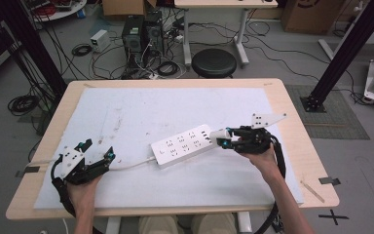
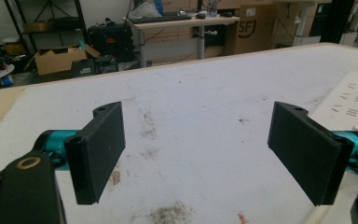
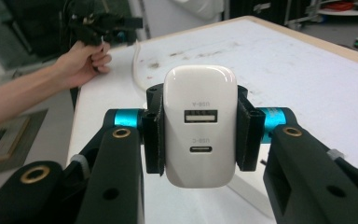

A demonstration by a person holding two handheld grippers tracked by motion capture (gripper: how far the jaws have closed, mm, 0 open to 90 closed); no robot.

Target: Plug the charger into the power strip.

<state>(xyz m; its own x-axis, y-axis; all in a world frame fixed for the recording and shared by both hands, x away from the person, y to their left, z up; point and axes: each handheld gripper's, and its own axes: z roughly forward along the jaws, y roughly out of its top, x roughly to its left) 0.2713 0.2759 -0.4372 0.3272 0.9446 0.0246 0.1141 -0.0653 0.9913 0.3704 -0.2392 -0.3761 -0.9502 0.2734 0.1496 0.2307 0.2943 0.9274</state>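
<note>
Charger (image 3: 199,126) clamped in right claw (image 3: 199,133), by power strip (image 1: 184,144); left claw (image 2: 200,149) open.

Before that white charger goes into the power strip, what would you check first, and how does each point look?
1. Charger clamped firmly in right gripper: ok.
2. Charger upright between the pads, not tilted: ok.
3. Power strip lying flat on the table, sockets facing up: ok.
4. Charger close to the strip's near end: ok.
5. Prongs lined up with a socket: cannot tell, they are hidden.
6. Left gripper steadying the strip: not ok, jaws open, apart from it, beside the cord.
</note>
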